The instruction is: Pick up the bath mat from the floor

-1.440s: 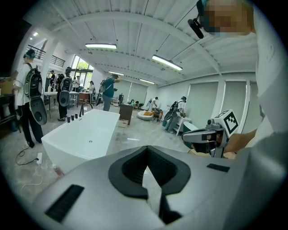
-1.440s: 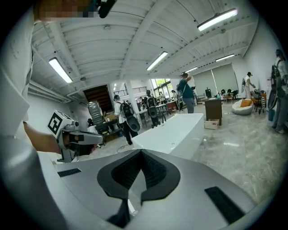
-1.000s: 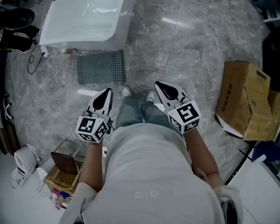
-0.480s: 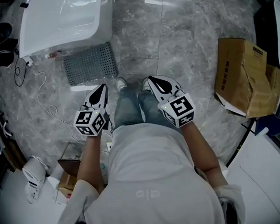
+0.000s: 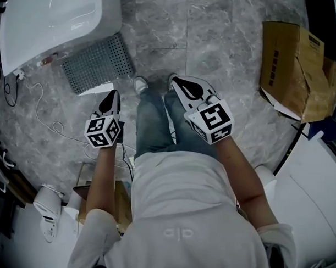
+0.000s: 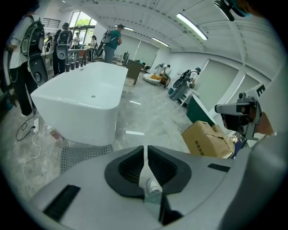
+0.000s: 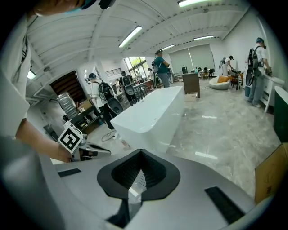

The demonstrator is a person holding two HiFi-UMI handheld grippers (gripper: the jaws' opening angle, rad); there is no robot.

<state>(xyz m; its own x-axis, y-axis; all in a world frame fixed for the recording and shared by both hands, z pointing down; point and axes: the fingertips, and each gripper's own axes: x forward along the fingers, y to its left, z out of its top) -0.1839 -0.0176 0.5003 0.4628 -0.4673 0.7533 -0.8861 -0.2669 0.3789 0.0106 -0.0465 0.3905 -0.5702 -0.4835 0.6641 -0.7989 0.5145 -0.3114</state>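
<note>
Left tool (image 5: 112, 94) lower; bath mat (image 6: 80, 155) half-hidden

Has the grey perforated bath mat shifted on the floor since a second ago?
No. The grey perforated bath mat still lies flat by the near corner of the white bathtub, as before; only the head view itself has shifted.

Head view: tub (image 5: 51, 22) cut off by top and left edges. Left gripper view: mat (image 6: 83, 155), near part hidden behind the left gripper (image 6: 145, 150).
</note>
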